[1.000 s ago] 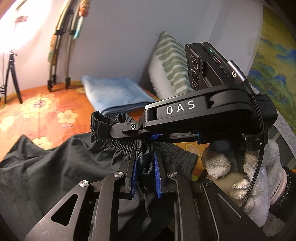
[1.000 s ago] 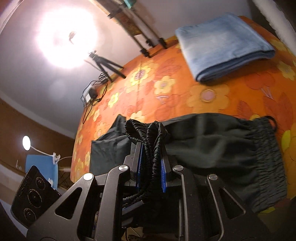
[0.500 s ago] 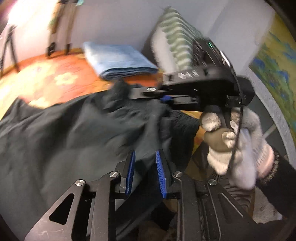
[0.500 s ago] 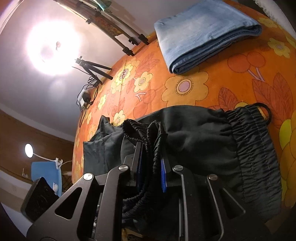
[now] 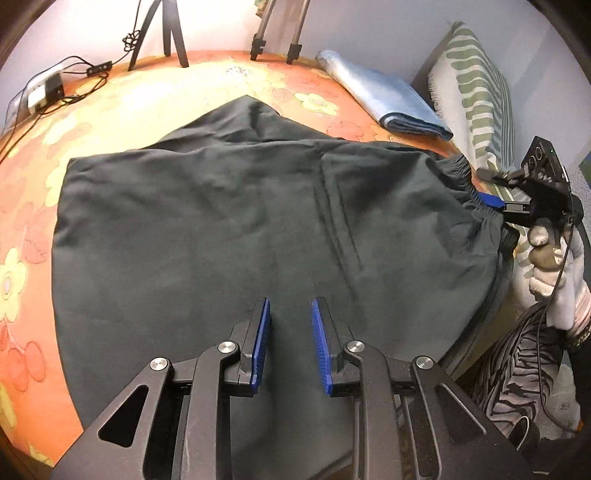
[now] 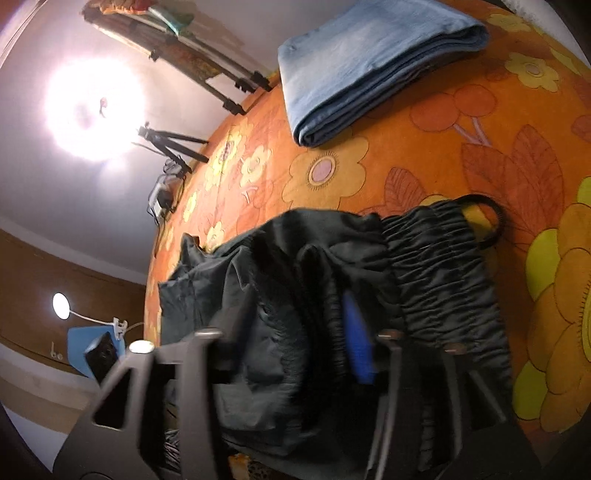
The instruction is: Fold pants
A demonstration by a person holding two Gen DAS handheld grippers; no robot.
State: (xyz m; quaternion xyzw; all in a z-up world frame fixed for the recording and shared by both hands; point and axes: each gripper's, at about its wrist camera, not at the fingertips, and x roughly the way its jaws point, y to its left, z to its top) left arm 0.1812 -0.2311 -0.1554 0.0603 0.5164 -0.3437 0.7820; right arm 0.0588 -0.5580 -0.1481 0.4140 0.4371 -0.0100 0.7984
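Black pants [image 5: 221, 229] lie spread flat on the orange flowered bedsheet [image 5: 122, 99]. My left gripper [image 5: 290, 302] hovers over their near part, open, its blue pads [image 5: 261, 332] apart with nothing between them. At the far right a gloved hand [image 5: 557, 273] holds my right gripper [image 5: 484, 188] at the elastic waistband [image 5: 461, 173]. In the right wrist view the right gripper [image 6: 295, 325] is blurred and its jaws are opening. The bunched waistband [image 6: 321, 291] lies loose between them beside a blue pad [image 6: 356, 343], and more waistband [image 6: 436, 266] rests on the sheet.
A folded blue cloth [image 5: 388, 99] lies beyond the pants, also in the right wrist view [image 6: 369, 62]. A striped pillow [image 5: 476, 103] leans at the back right. Tripod legs [image 5: 166, 33] and a cabled adapter [image 5: 44, 88] stand at the far edge. The bed's edge [image 5: 480, 343] drops off on the right.
My left gripper let go of the waistband and swung back over the pants, which now lie flat. The right gripper's jaws have spread apart around the waistband it was clamping.
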